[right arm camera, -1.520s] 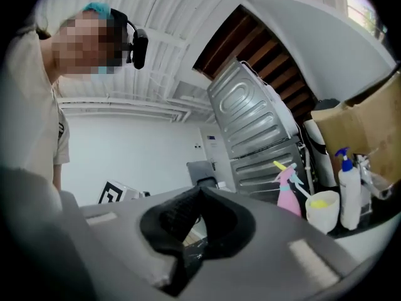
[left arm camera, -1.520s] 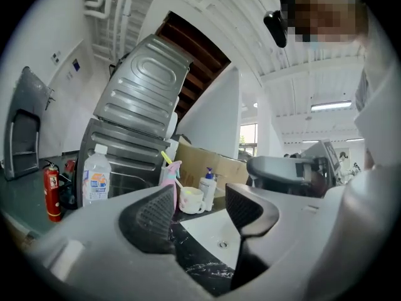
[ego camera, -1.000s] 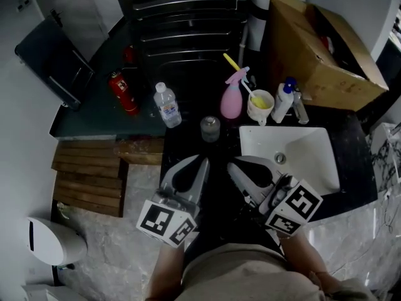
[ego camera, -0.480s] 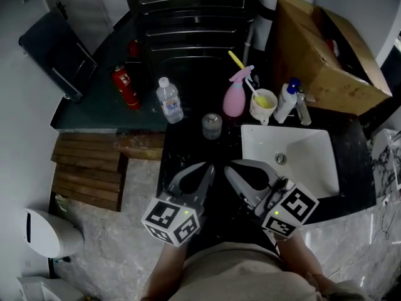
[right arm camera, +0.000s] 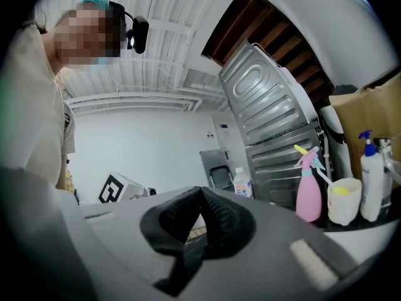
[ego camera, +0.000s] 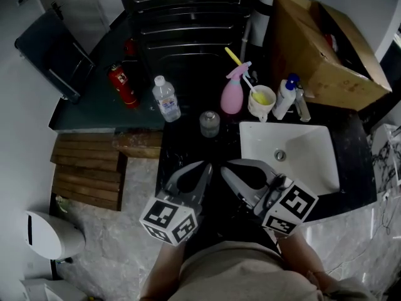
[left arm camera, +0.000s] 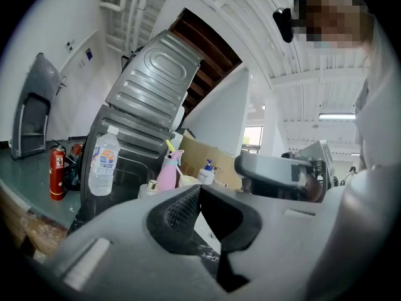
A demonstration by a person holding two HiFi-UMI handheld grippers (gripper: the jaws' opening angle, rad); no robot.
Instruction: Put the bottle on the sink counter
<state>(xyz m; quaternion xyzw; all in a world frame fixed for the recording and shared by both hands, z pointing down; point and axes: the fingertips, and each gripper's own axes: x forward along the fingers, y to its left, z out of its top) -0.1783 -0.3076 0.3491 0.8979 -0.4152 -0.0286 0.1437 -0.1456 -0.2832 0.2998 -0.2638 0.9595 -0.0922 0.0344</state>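
Observation:
A clear water bottle (ego camera: 166,99) with a white cap stands upright at the back left, where the dark green ledge (ego camera: 94,115) meets the black sink counter (ego camera: 188,144). It also shows in the left gripper view as the bottle (left arm camera: 103,162) and, small, in the right gripper view as the bottle (right arm camera: 242,182). My left gripper (ego camera: 207,166) and right gripper (ego camera: 223,168) hover side by side over the counter's front edge, well short of the bottle. The left gripper (left arm camera: 199,187) and the right gripper (right arm camera: 200,190) are both shut and hold nothing.
A white sink basin (ego camera: 307,162) lies right of the grippers. Behind it stand a pink spray bottle (ego camera: 232,96), a cup with a yellow brush (ego camera: 260,102), a white pump bottle (ego camera: 283,99) and a small jar (ego camera: 209,123). A red extinguisher (ego camera: 122,83) and a cardboard box (ego camera: 319,42) sit further back.
My left gripper has sunk a little toward the counter's front edge. The right gripper and the bottle have kept their places.

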